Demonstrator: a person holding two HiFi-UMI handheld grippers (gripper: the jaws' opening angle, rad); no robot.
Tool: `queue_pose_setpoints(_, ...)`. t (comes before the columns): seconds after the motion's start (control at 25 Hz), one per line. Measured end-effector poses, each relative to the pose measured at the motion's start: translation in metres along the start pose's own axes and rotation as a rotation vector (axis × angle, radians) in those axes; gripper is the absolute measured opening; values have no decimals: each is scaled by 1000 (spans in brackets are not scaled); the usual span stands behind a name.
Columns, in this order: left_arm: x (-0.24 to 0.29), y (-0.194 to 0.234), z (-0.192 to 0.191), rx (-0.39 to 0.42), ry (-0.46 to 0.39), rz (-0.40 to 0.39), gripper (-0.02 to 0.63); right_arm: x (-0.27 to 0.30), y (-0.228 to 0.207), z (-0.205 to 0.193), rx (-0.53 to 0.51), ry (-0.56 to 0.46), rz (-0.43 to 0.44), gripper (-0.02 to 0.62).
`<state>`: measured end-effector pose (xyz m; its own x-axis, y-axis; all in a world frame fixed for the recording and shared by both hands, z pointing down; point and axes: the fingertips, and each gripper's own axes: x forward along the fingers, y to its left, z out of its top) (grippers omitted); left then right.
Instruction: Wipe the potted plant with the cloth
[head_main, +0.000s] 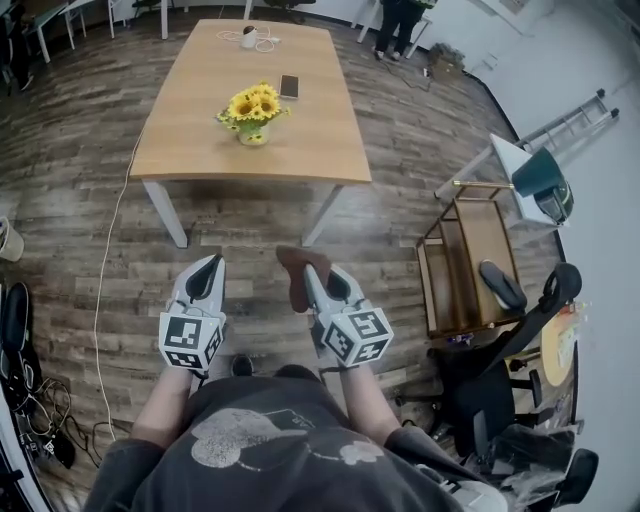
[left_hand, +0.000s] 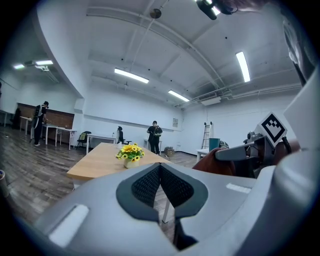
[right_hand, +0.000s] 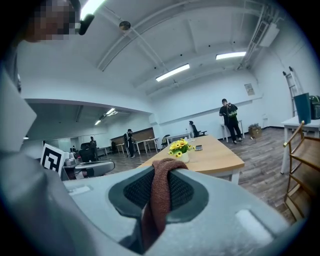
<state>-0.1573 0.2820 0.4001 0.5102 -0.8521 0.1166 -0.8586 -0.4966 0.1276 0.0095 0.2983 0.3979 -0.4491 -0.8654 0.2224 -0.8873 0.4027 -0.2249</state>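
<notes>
Well, from the head view I judge this to be the approach step: no wiping has begun. The potted plant stands about midway along the table, a little nearer the near edge than the far one, well apart from both grippers. I have the left gripper and the right gripper out in front of the body, side by side over the floor, both aimed at the table's near edge with their marker cubes facing up. The cloth hangs from the right one.

Next, the left gripper view: its jaws are pressed together with nothing between them, pointing roughly level, and the yellow flowers sit beyond them near the middle of the tabletop.

Last, the right gripper view: its jaws are clamped on the brown cloth, which folds over their tips and trails down toward the camera. The plant is straight ahead along them.

As I read it, the next move calls for closing the gap to the table's near edge, then carrying the cloth up to the leaves gently enough not to tip the pot.
</notes>
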Motion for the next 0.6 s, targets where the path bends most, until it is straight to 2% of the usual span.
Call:
queue_pose_setpoints(0.12,14,9,-1,-12,9,2,18,10,-3,4,-25,11,-4,46)
queue_pose_setpoints(0.36,51,12,-3,-14,12,13,18,35,-46,17,-47,7,-30,46)
queue_pose_setpoints(0.6,105,23,1,5,40,73,20,89,-88,31,-26,25,49,47)
